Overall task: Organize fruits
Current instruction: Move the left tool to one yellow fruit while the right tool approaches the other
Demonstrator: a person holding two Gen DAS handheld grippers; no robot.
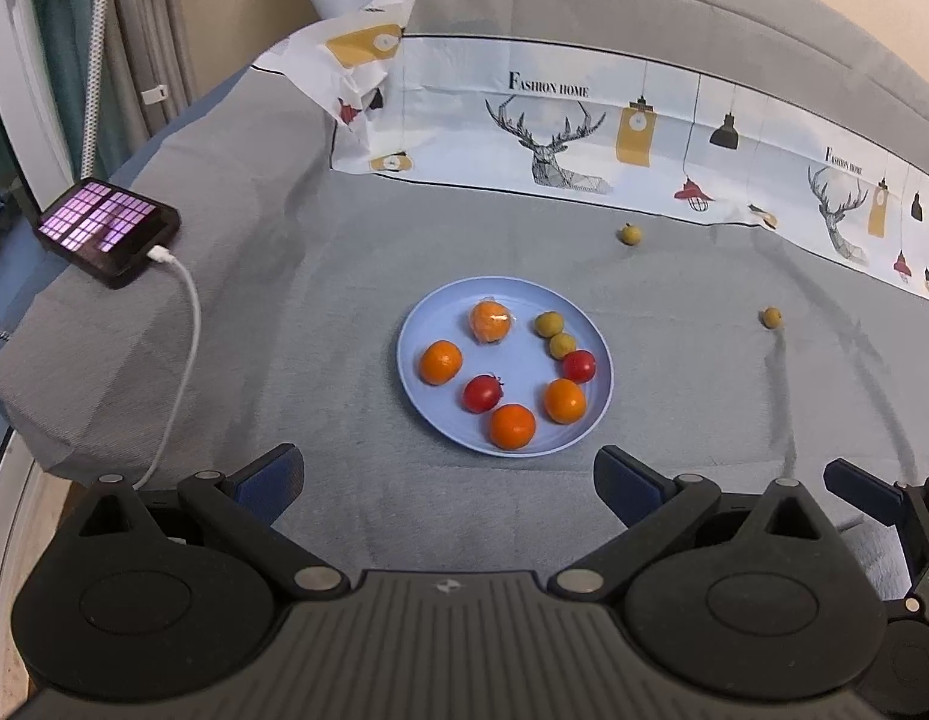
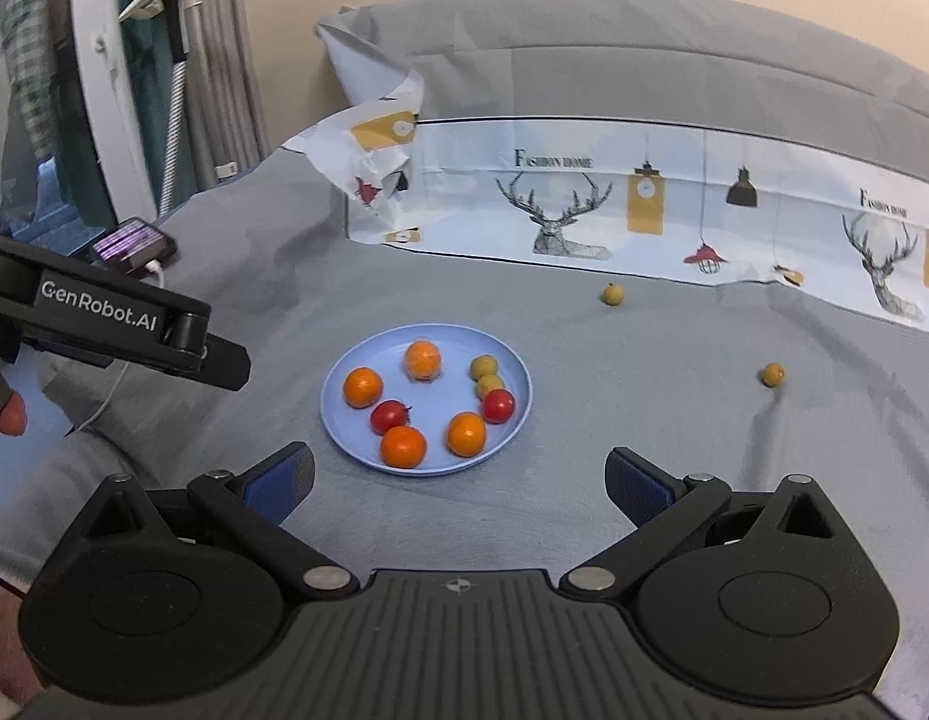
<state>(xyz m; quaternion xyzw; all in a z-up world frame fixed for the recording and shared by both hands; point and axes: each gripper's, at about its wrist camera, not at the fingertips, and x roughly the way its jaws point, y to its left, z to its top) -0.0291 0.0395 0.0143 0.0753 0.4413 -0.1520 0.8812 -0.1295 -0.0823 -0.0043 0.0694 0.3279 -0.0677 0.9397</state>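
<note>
A light blue plate (image 1: 596,354) sits near the middle of the grey bed (image 1: 344,252), and most of the fruit is already on it. I count 4 oranges there: one wrapped in clear film (image 1: 490,320) at the plate's far side, one at its left side (image 1: 440,362), and 2 along its near rim (image 1: 512,426) (image 1: 564,401). 2 red tomatoes lie among them, one with its stem showing, just left of the near oranges (image 1: 482,393), the other at the right side (image 1: 579,365). 2 small yellow-green fruits (image 1: 548,324) (image 1: 562,345) rest touching each other just beyond that right tomato.

2 more of the small yellow-green fruits lie off the plate on the bed cover: one (image 1: 630,234) toward the far edge, close to the printed deer-pattern cloth (image 1: 554,132), and one (image 1: 771,317) well to the right of the plate.

Both tongs hang over the near part of the bed with nothing in them. The left tongs (image 1: 446,480) are spread wide, blue pads apart, facing the plate. The right tongs (image 2: 458,480) are likewise spread wide, just beside the left ones. A phone (image 1: 107,231) with a lit screen lies near the bed's left edge, a white cable (image 1: 185,324) plugged into it.
</note>
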